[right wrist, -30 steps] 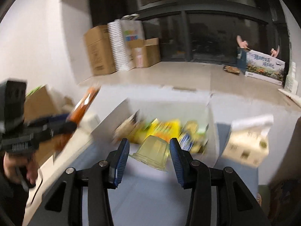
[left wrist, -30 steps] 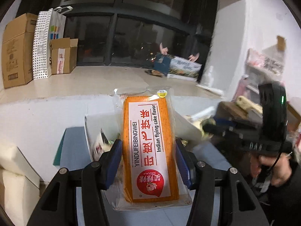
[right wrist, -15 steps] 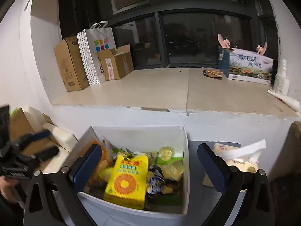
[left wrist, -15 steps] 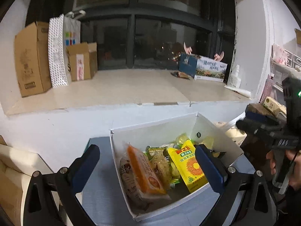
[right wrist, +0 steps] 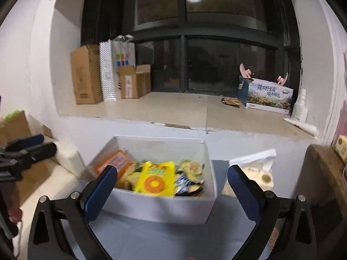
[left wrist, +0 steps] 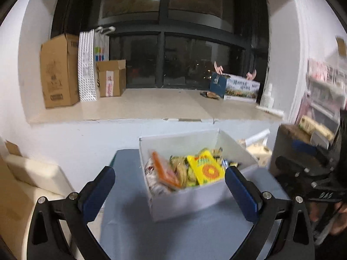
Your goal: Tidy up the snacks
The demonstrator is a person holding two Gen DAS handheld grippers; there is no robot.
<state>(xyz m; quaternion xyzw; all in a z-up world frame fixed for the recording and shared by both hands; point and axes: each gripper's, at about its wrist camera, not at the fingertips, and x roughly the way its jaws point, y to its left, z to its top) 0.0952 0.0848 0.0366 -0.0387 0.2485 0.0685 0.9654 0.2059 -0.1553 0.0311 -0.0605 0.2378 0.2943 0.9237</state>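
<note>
A white open box (left wrist: 190, 201) stands on a blue-grey table and holds several snacks. Among them are an orange cake packet (left wrist: 161, 171) at its left side and a yellow carton (left wrist: 206, 170) in the middle. The box also shows in the right wrist view (right wrist: 160, 208), with the orange packet (right wrist: 115, 160) and the yellow carton (right wrist: 155, 179). My left gripper (left wrist: 170, 189) is open and empty, just in front of the box. My right gripper (right wrist: 172, 189) is open and empty, also in front of the box.
A tissue pack (right wrist: 258, 169) lies right of the box. A white wall and a ledge (right wrist: 173, 110) rise behind the table, with cardboard boxes (right wrist: 86, 73) and a printed box (right wrist: 269, 96). Beige cartons (left wrist: 32, 173) stand at the left.
One second ago my left gripper held the orange cake packet and my right held a clear jelly cup. Both opened, the items now lie in the box, and both grippers have pulled back.
</note>
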